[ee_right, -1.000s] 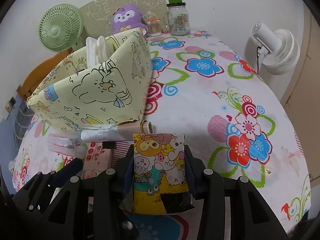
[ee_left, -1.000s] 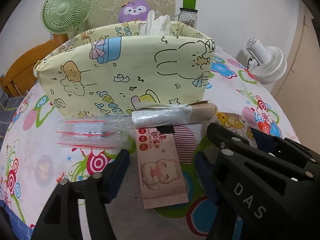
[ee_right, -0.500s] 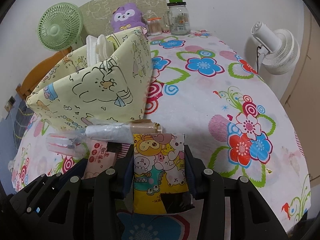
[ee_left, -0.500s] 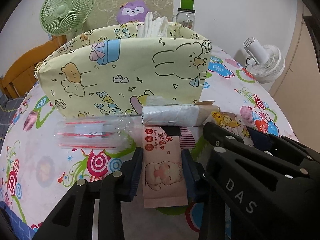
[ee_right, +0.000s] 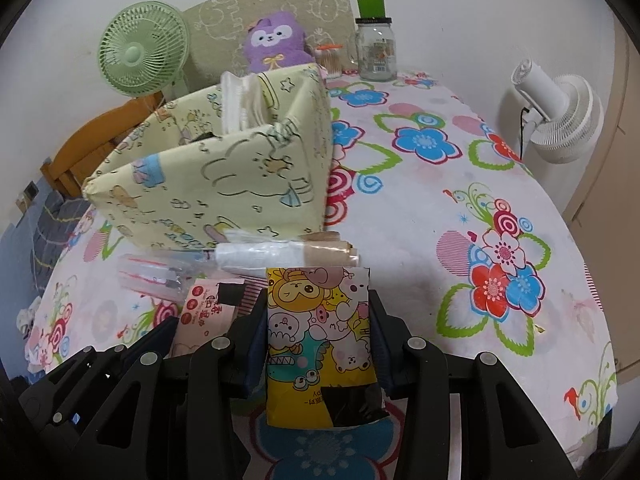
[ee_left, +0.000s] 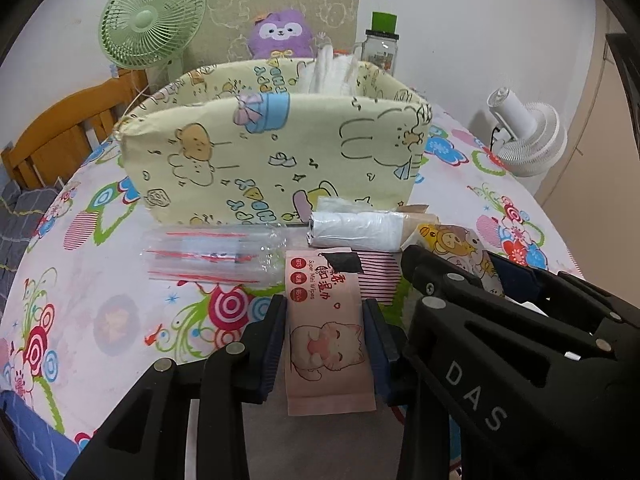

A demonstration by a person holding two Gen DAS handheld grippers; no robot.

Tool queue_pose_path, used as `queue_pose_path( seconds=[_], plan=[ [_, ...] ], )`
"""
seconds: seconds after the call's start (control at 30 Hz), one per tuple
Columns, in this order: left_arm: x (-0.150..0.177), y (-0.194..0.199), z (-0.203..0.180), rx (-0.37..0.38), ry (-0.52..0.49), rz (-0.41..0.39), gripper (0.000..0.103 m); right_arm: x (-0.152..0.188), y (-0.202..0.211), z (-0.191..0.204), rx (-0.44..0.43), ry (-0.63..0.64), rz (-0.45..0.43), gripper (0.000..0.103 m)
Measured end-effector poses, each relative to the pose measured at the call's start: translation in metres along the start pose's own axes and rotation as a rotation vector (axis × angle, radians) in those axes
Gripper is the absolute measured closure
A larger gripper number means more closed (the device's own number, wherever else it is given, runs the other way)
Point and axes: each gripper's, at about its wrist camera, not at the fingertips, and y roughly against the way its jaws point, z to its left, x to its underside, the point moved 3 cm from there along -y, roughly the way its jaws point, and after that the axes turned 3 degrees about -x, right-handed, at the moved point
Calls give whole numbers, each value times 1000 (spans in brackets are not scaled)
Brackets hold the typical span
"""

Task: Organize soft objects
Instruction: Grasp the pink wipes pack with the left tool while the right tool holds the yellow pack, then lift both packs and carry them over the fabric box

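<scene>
i have my left gripper (ee_left: 325,344) clamped on the pink wipes pack (ee_left: 326,334) — its jaws have just been closing onto the sides — and my right gripper (ee_right: 318,338) squeezing the yellow cartoon pack (ee_right: 320,344). both packs sit low over the flowered tablecloth (ee_right: 440,200), just in front of the yellow fabric bin (ee_left: 276,152). a plastic roll (ee_left: 356,230) and a clear bag (ee_left: 216,254) lie between packs and bin. i judge the next move needs a clean lift above the bin's rim — keep each pack level, clear the roll, release inside.
</scene>
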Motion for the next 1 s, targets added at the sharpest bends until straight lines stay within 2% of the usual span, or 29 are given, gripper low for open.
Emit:
queue_pose_path(
  seconds=[0.5, 1.0],
  plan=[
    [-3, 32, 19, 8, 28, -69, 65, -1, 27, 28, 4, 42, -48, 55],
    [-29, 49, 29, 19, 27, -107, 65, -27, 44, 43, 5, 44, -89, 55]
  ],
)
